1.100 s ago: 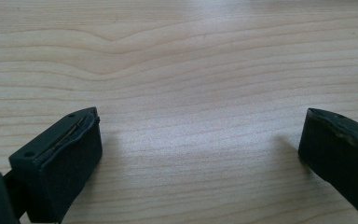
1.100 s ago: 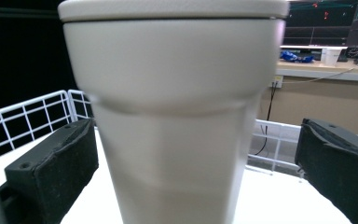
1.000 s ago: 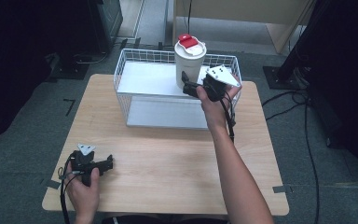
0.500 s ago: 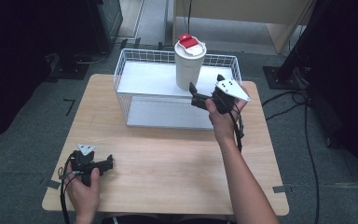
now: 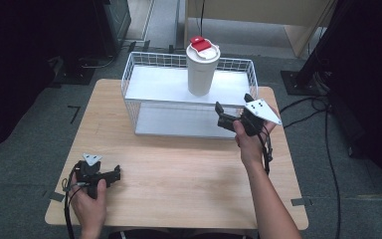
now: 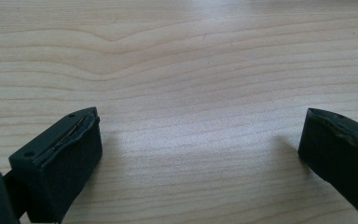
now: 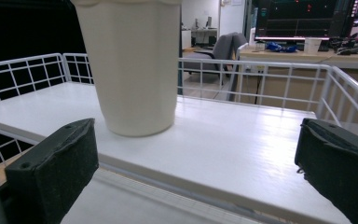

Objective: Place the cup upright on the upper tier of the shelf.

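- Two grippers are in the person's hands over a wooden desk (image 5: 179, 174), well apart from each other.
- Left gripper (image 5: 110, 174) rests low on the desk near its front left corner; its fingers (image 6: 65, 158) stand wide apart with nothing but bare wood grain between them.
- Right gripper (image 5: 224, 115) is held up just in front of a white wire shelf rack (image 5: 149, 89) at the back of the desk, its fingers (image 7: 56, 168) spread wide and empty.
- On the rack's upper shelf stands a cream cup (image 5: 201, 69), upright (its lid is red and white), apart from the right gripper.
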{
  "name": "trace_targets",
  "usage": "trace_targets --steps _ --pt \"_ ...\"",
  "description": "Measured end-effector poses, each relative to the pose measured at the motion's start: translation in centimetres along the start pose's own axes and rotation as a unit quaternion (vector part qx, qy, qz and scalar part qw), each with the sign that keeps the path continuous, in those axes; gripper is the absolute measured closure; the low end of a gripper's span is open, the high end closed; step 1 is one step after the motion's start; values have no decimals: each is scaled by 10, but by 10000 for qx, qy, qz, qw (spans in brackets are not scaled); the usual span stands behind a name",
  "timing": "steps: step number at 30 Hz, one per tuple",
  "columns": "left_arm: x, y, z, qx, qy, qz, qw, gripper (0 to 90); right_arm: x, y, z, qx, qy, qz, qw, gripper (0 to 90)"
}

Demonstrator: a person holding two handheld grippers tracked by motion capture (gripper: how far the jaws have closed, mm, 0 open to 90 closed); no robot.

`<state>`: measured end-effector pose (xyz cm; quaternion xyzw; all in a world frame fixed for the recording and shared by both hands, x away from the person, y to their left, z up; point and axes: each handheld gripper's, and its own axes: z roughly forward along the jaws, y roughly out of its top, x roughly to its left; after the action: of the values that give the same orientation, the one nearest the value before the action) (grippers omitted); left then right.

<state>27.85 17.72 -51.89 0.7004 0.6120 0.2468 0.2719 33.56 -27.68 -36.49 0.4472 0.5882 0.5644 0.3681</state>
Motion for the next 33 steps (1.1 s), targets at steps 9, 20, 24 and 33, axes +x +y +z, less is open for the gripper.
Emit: trace_targets --steps 9,20,24,33 --pt "0 0 0 -8 2 -2 10000 0 -19 -15 -22 50 -172 10 9998 0" --pt "0 0 0 4 -3 1 10000 0 -47 -40 -46 176 -472 187 9986 0" --pt "0 0 0 4 -4 -2 10000 0 -53 -52 -56 262 -575 166 9979 0" --pt "0 0 0 4 -3 -1 10000 0 -68 -77 -77 442 -728 248 9961 0"
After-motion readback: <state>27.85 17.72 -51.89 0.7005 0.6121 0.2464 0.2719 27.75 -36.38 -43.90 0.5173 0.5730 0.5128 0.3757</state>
